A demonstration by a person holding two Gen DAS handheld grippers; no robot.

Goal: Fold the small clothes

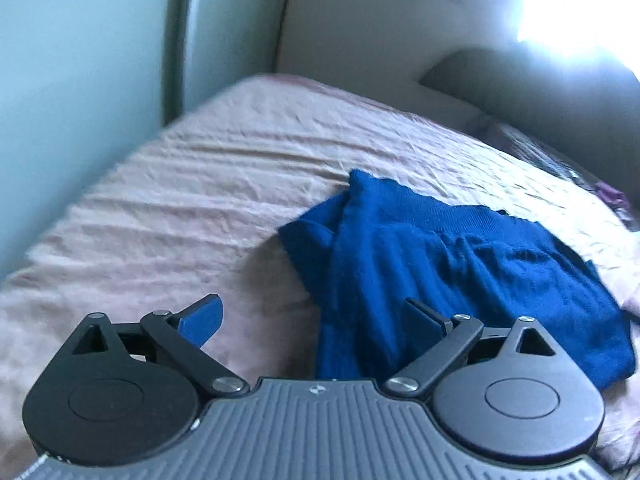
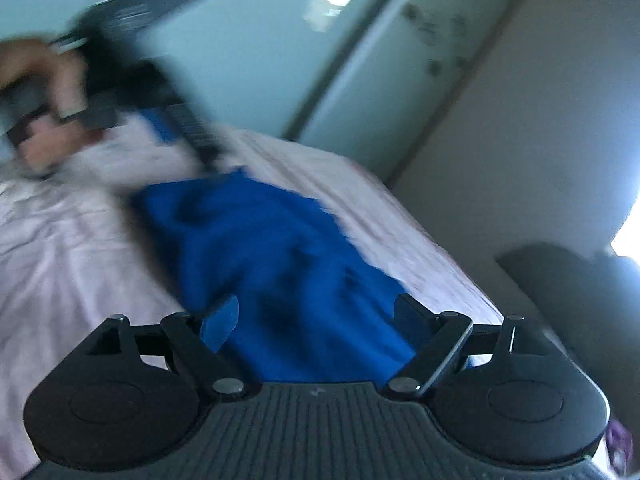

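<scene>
A blue knit garment (image 1: 452, 276) lies crumpled on the pink bedsheet (image 1: 192, 208). My left gripper (image 1: 316, 316) is open and empty, above the garment's near left edge. In the right wrist view the same blue garment (image 2: 272, 272) stretches away from my right gripper (image 2: 316, 320), which is open and empty just above its near end. The left gripper (image 2: 188, 128) shows blurred at the garment's far end, held by a hand (image 2: 44, 120). The view is motion-blurred.
The bed (image 2: 60, 248) meets a pale green wardrobe (image 1: 80, 60) and a cream wall (image 1: 380, 20). A dark grey headboard or pillow (image 1: 520, 92) sits at the right. A small purple item (image 1: 612, 196) lies at the bed's right edge.
</scene>
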